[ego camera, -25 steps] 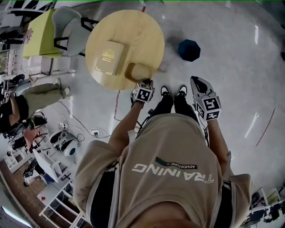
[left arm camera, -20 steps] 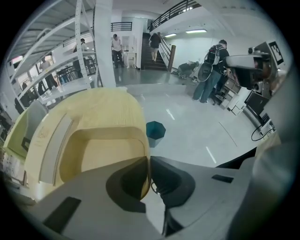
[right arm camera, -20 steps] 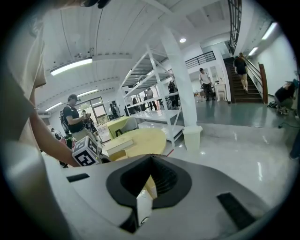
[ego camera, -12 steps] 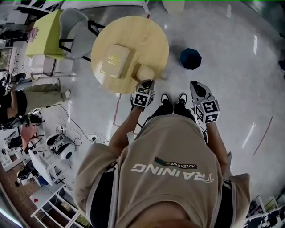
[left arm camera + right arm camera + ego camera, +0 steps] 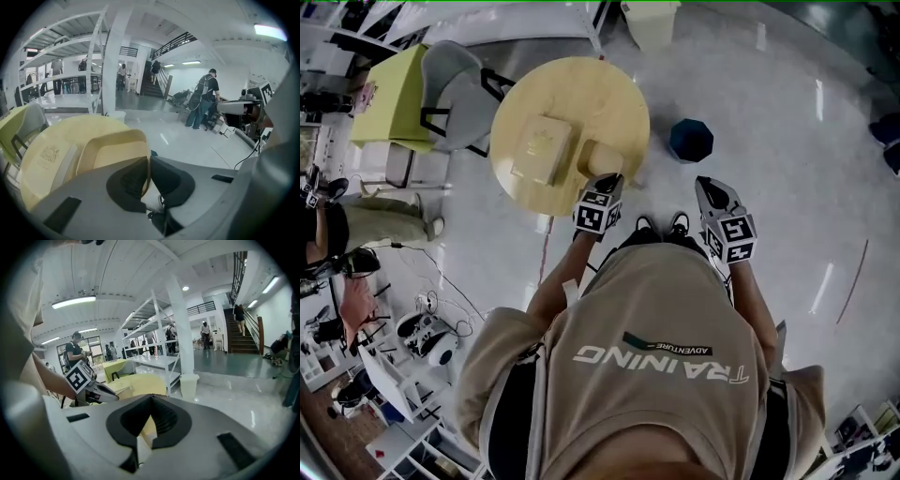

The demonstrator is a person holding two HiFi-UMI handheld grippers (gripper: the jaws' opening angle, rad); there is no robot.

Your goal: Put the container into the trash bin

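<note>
Bright, even indoor light from ceiling strip lamps [image 5: 74,301]; shadows faint, streaks of glare on the glossy floor [image 5: 787,141]. Both gripper views bend strongly at the edges, with black vignetted corners. Left gripper [image 5: 148,157], right gripper [image 5: 151,397] and container [image 5: 112,150] sit near the lens and look soft.

Right of the round pale-wood worktop [image 5: 591,94] the glossy white floor [image 5: 769,122] lies open — bar a dark blue bin [image 5: 691,140]. A flat cream box [image 5: 541,150] takes the worktop's left.

Place: large open lab or workshop hall
Fittings: tall white metal racks [image 5: 100,51], staircase [image 5: 242,339] to an upper gallery [image 5: 176,42], strip lights [image 5: 77,301]
Floor [image 5: 787,202]: glossy grey
</note>
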